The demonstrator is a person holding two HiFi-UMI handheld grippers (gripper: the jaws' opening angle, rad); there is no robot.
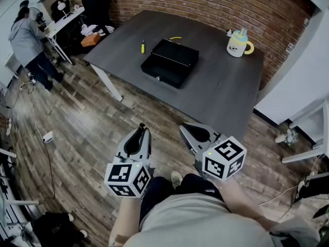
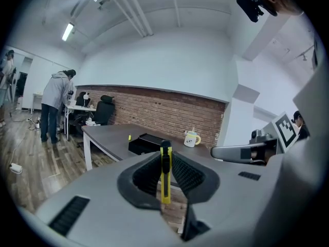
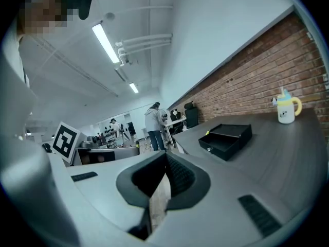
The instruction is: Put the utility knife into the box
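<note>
The left gripper [image 2: 165, 158] is clamped on a slim yellow-and-black utility knife [image 2: 165, 184]; the right gripper [image 3: 165, 163] seems closed on nothing. The open black box [image 1: 160, 74] sits well apart on the grey table [image 1: 221, 91]: approach first, then release low inside.

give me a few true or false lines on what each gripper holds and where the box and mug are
1. The left gripper is shut on a yellow utility knife. True.
2. The right gripper holds the mug. False: the mug stands on the table, and the right gripper is shut on nothing.
3. The black box sits on the table with its top open. True.
4. The utility knife lies inside the box. False: it is held in the left gripper, over the floor, short of the table.
</note>
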